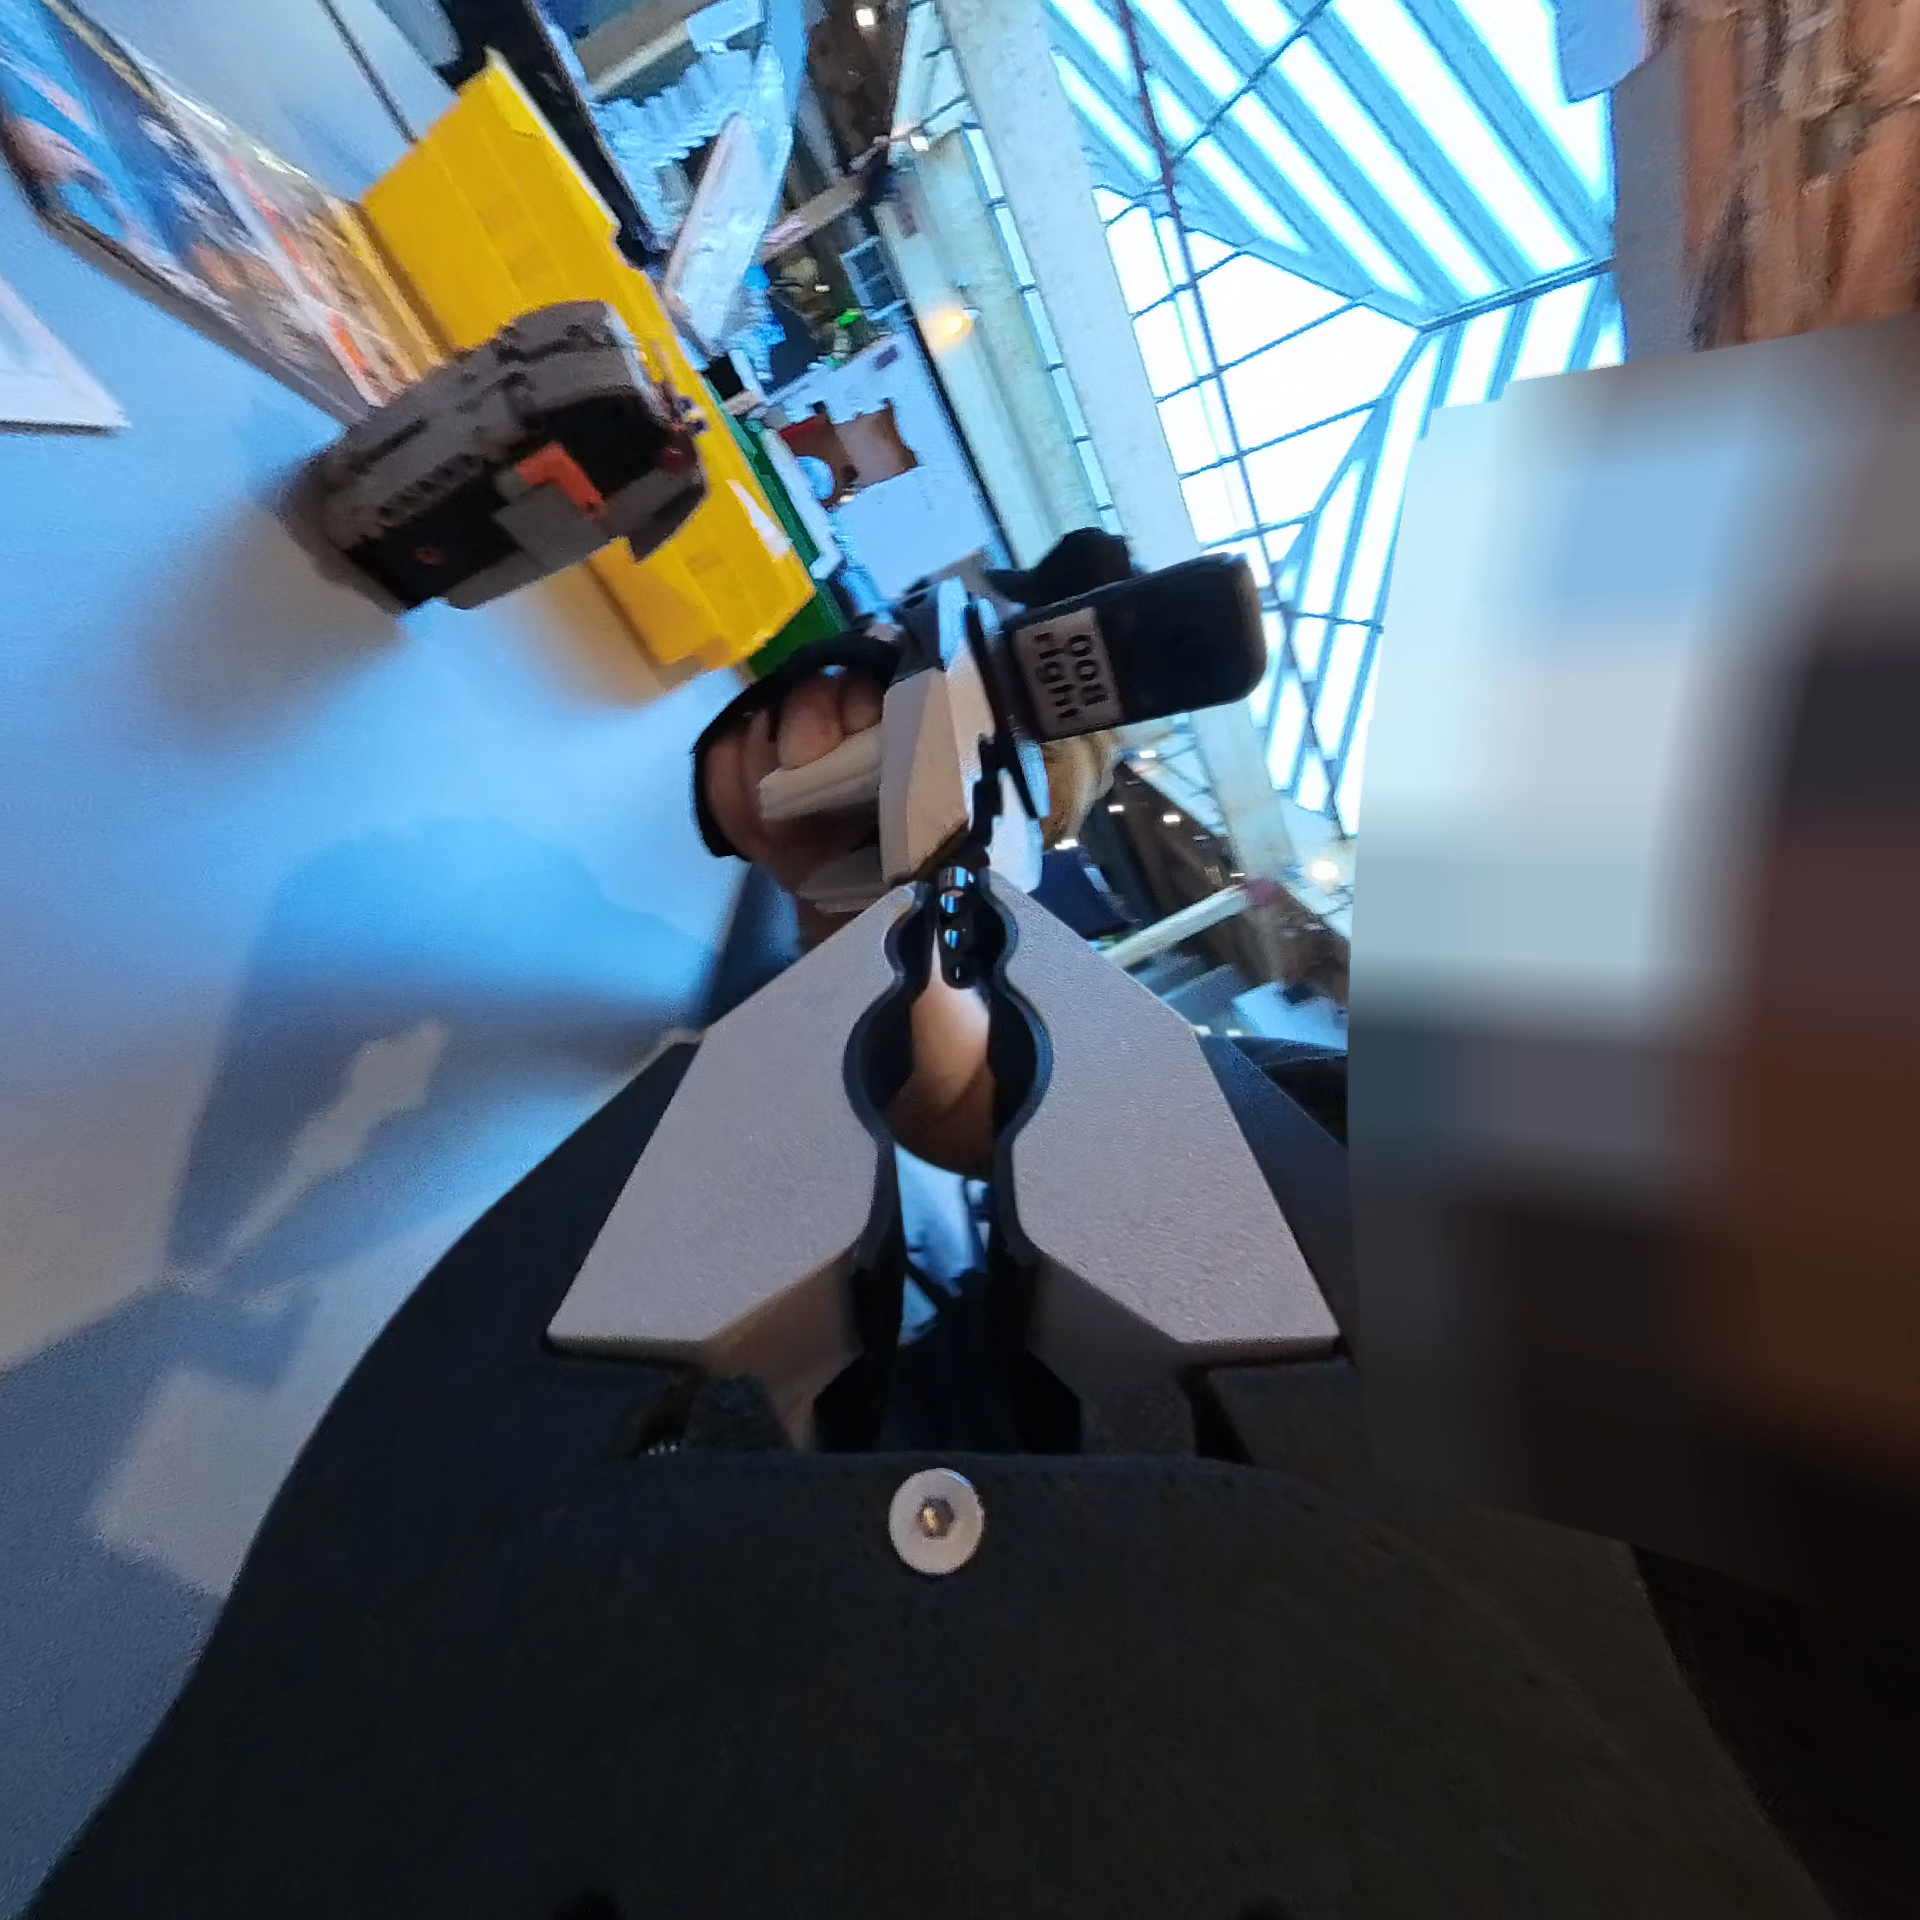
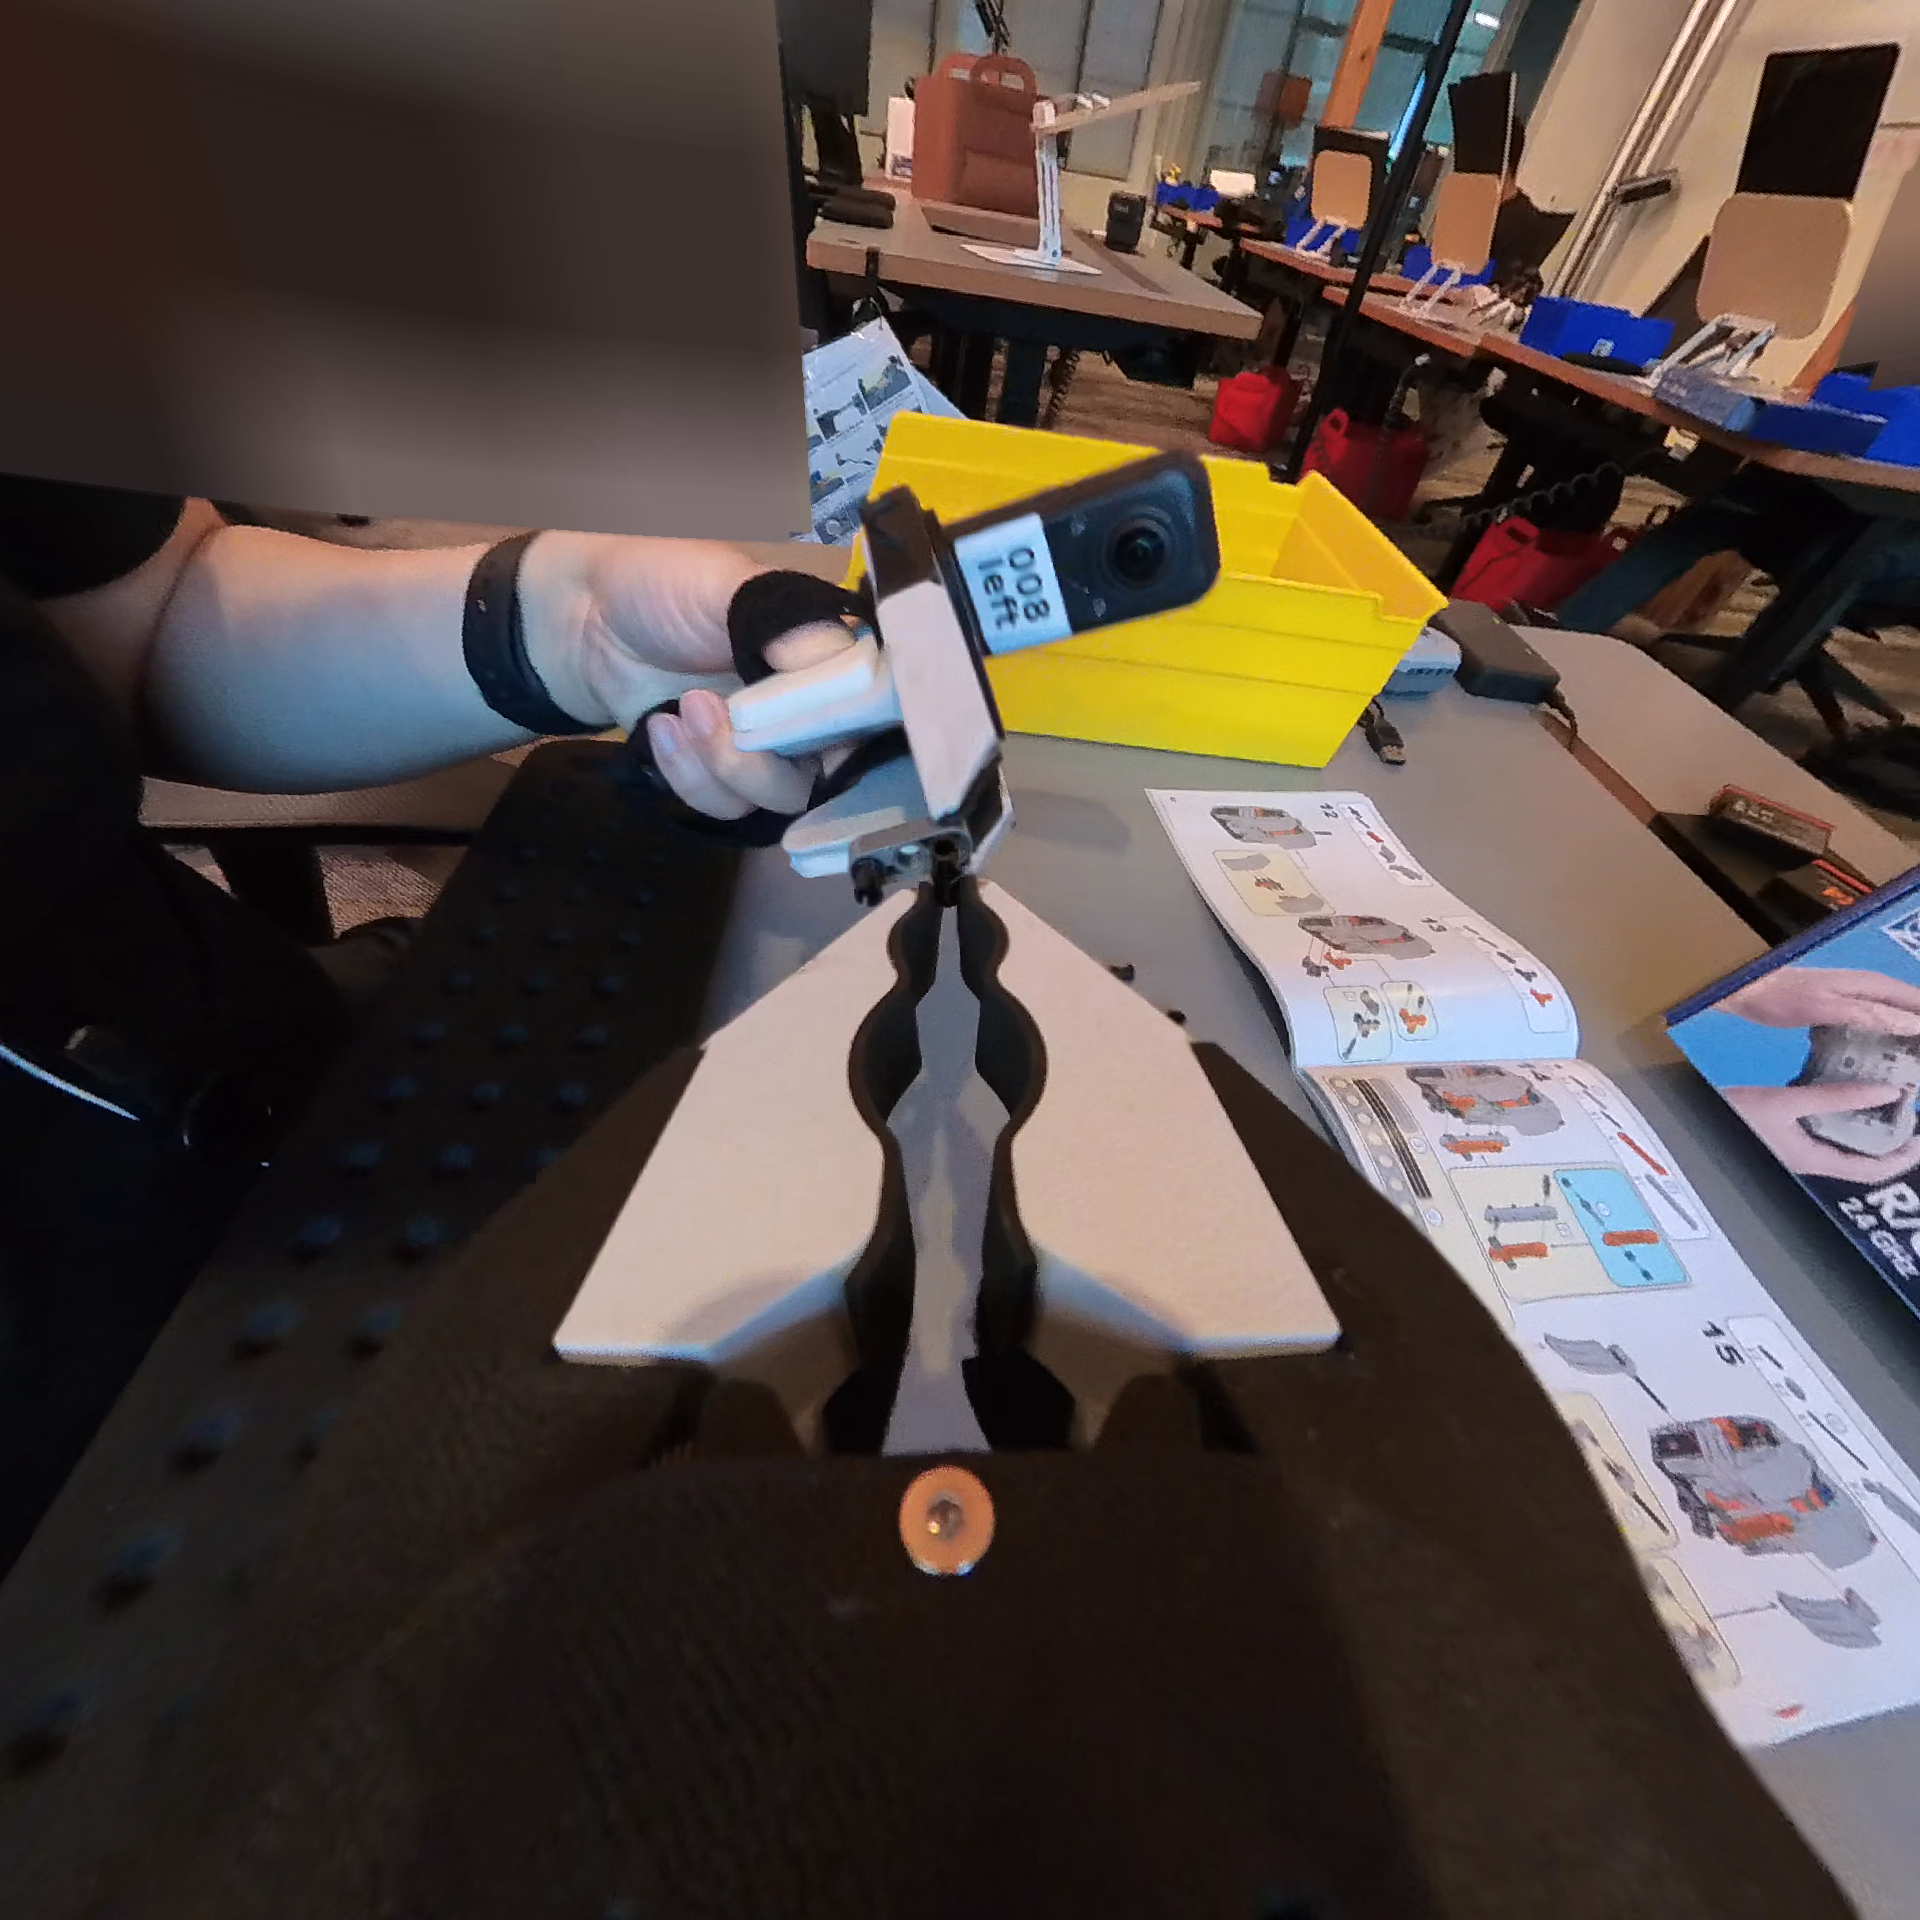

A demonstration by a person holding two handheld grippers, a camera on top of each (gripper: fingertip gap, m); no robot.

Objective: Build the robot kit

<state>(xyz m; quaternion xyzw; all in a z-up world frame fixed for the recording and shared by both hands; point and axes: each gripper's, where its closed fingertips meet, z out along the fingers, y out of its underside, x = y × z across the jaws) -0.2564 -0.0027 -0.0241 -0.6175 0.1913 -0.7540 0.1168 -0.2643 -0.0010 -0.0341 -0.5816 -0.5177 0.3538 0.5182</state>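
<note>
My left gripper [image 1: 951,902] and right gripper [image 2: 943,896] meet tip to tip above the grey table [image 2: 1091,831]. The left gripper is shut on a small light grey brick piece with black pins [image 2: 896,858]; the piece also shows at its tips in the left wrist view [image 1: 954,923]. The right gripper is shut on a thin black pin [image 2: 945,881] that touches that piece. In the left wrist view the right gripper [image 1: 977,831] points down at my left tips. In the right wrist view the left gripper [image 2: 914,844] is held by a hand with a black strap.
A yellow bin [image 2: 1143,644] stands behind the grippers. An open instruction booklet [image 2: 1455,1143] and a blue box [image 2: 1818,1091] lie to the right. A black studded mat [image 2: 468,1039] lies at the left. A grey and orange brick-built car [image 1: 509,457] sits on the table near the bin. Both grippers' tips are close together, under 4 cm apart.
</note>
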